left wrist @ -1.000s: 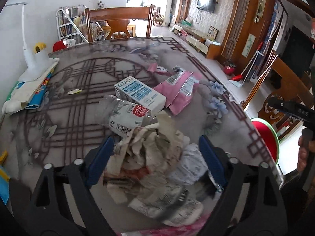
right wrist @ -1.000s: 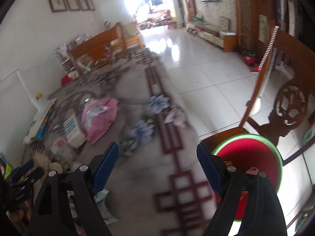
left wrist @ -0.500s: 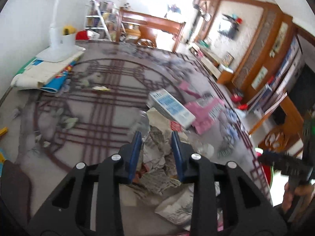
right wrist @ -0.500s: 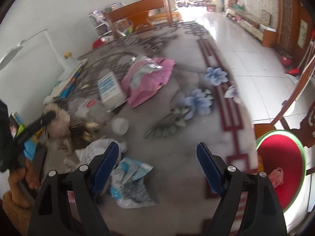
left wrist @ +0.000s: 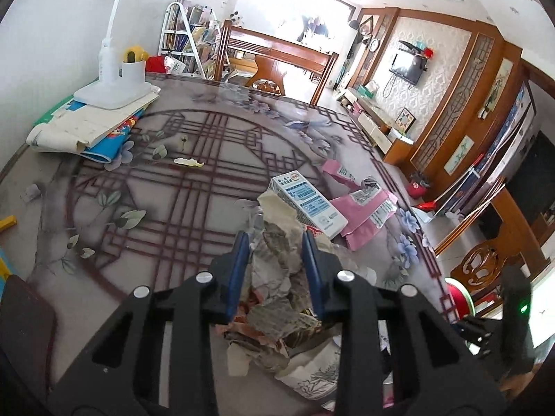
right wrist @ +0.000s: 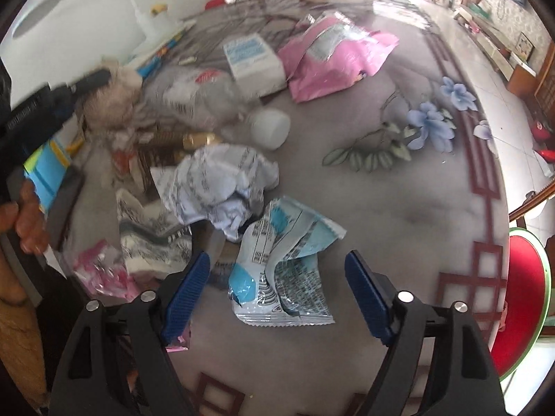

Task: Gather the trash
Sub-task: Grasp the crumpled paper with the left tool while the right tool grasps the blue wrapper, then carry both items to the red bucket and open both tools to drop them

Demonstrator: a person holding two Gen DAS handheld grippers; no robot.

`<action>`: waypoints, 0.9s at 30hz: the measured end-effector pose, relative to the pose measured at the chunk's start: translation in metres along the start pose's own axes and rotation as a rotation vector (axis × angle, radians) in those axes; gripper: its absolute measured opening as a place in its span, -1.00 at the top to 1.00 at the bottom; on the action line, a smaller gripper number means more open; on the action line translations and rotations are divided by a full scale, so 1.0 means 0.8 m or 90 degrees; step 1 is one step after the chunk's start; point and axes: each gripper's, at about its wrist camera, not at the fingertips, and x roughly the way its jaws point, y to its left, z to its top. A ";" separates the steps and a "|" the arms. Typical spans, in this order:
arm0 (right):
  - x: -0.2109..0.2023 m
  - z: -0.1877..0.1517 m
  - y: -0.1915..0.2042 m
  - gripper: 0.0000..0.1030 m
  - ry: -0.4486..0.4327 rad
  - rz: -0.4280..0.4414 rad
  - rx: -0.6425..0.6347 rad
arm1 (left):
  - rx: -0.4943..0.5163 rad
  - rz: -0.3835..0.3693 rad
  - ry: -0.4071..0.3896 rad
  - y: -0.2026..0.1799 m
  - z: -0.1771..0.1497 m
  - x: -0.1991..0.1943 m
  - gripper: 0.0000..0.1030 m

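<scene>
Left tongs [left wrist: 275, 274] clamp one crumpled newspaper wad [left wrist: 274, 277]; right tongs [right wrist: 277, 291] gape (two pink bags [right wrist: 333, 59] nearby).

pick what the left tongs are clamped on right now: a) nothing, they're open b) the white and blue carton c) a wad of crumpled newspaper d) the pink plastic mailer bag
c: in the left wrist view the left tongs are closed on a wad of crumpled newspaper, while the white and blue carton and the pink plastic mailer bag lie farther off on the table.
</scene>
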 end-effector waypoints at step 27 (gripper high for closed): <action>-0.079 0.017 -0.065 0.34 -0.206 0.000 0.138 | 0.099 0.144 -0.135 -0.017 -0.019 -0.035 0.40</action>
